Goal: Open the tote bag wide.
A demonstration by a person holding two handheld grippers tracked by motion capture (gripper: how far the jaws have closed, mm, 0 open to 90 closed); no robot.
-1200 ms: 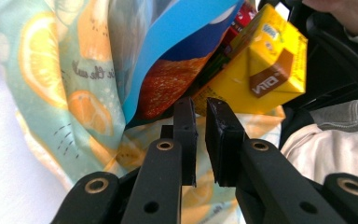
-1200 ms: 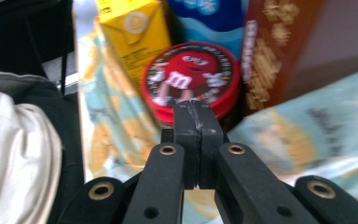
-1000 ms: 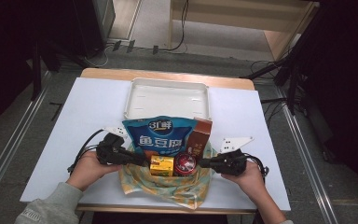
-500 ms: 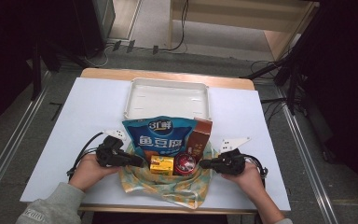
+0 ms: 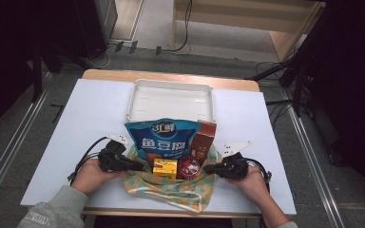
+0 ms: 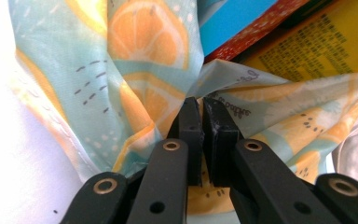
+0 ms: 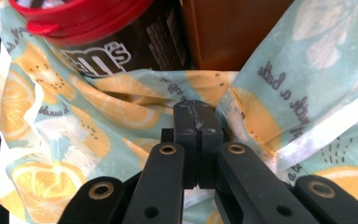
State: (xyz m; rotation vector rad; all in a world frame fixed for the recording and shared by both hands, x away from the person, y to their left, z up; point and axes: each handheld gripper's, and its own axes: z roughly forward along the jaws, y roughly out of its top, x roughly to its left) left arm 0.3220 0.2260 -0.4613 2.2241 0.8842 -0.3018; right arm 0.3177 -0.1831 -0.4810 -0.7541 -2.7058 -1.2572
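Observation:
A cloth bag printed with orange slices lies open at the table's near edge. It holds a blue snack pack, a brown box, a yellow box and a red-lidded jar. My left gripper pinches the bag's left edge. In the left gripper view the jaws have just closed further on the cloth. My right gripper is shut on the bag's right edge, and its pads clamp cloth just below the jar.
A white tray stands behind the bag, towards the table's far edge. White table surface spreads to the left and right of it. Each gripper's cable trails beside its hand.
Both hands stay at the bag's sides. The right one has sunk slightly. The things in the bag stand as before.

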